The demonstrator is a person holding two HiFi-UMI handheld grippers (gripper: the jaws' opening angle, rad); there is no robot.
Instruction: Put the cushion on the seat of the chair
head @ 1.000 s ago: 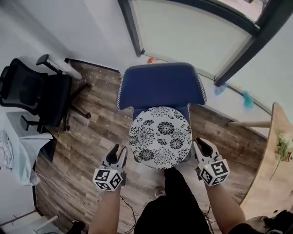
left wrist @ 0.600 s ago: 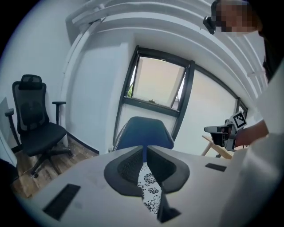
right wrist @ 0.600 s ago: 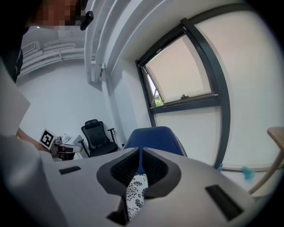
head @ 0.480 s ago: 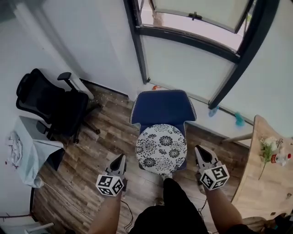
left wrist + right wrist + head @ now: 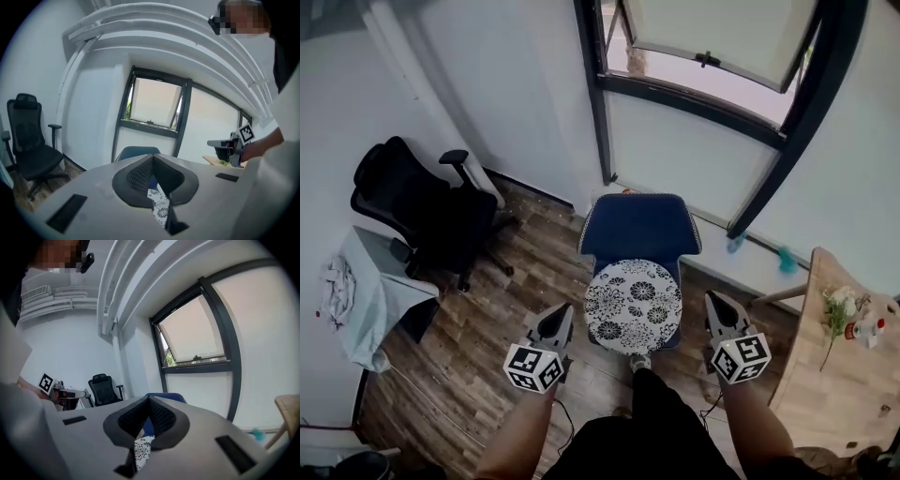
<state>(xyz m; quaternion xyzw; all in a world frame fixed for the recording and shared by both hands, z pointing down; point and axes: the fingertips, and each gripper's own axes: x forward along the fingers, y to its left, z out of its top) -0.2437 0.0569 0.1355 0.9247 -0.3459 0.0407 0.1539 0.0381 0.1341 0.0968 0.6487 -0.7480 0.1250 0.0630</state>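
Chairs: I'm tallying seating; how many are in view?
2: a blue chair below the window, with the floral cushion on it, and a black office chair at the far left. More may be hidden.

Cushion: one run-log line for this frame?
cushion: flat on chair seat | left gripper: just closed, empty, left of cushion | right gripper: just closed, empty, right of cushion | task: placed
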